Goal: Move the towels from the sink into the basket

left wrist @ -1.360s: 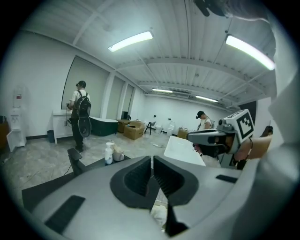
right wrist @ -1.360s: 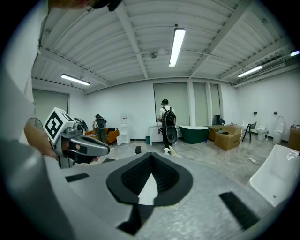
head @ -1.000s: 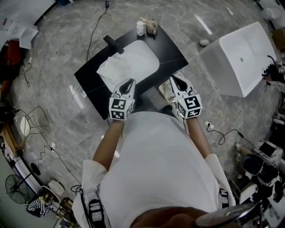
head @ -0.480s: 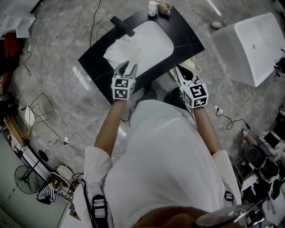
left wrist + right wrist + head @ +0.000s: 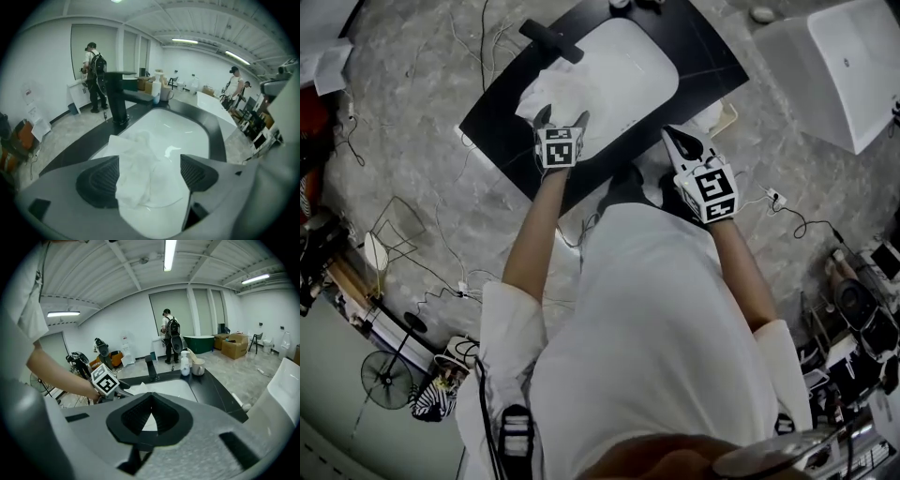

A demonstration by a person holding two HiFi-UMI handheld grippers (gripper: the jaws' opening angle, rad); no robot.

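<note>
no readable text, labels or numbers. only black-and-white square markers on cubes of left gripper [image 5: 562, 117] and right gripper [image 5: 670, 135].

Far end of counter [image 5: 703, 47] past the top edge

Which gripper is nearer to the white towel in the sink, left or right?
Left. The left gripper is right over the towel, its fingers just opening with the towel between them, not gripped. The right gripper, fingers together, hangs off the sink's near right side.
</note>
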